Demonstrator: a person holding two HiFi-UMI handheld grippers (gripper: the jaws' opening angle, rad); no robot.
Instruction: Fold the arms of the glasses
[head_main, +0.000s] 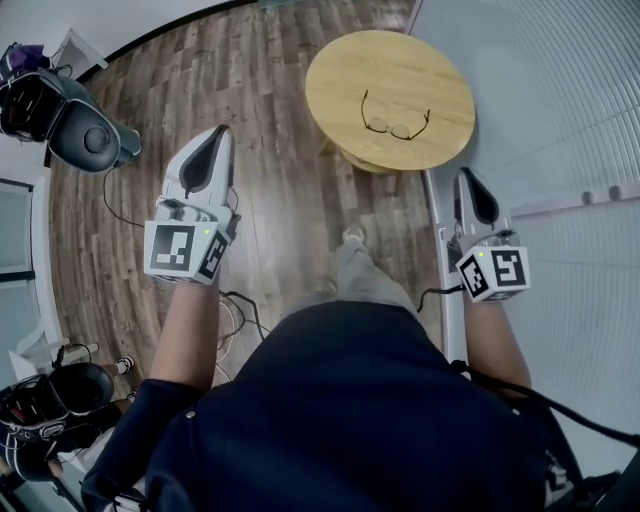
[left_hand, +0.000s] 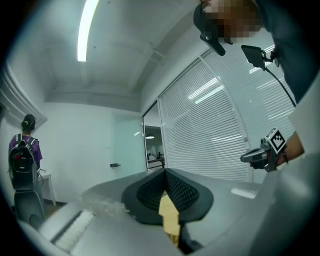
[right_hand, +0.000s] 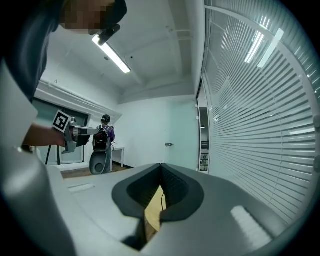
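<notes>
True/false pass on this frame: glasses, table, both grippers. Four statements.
1. The glasses lie on the round wooden table. True.
2. The arms of the glasses are already folded. False: both arms stick out open.
3. The left gripper holds the glasses. False: it is shut on nothing, above the floor beside the table.
4. The right gripper has its jaws together, with nothing between them. True.
</notes>
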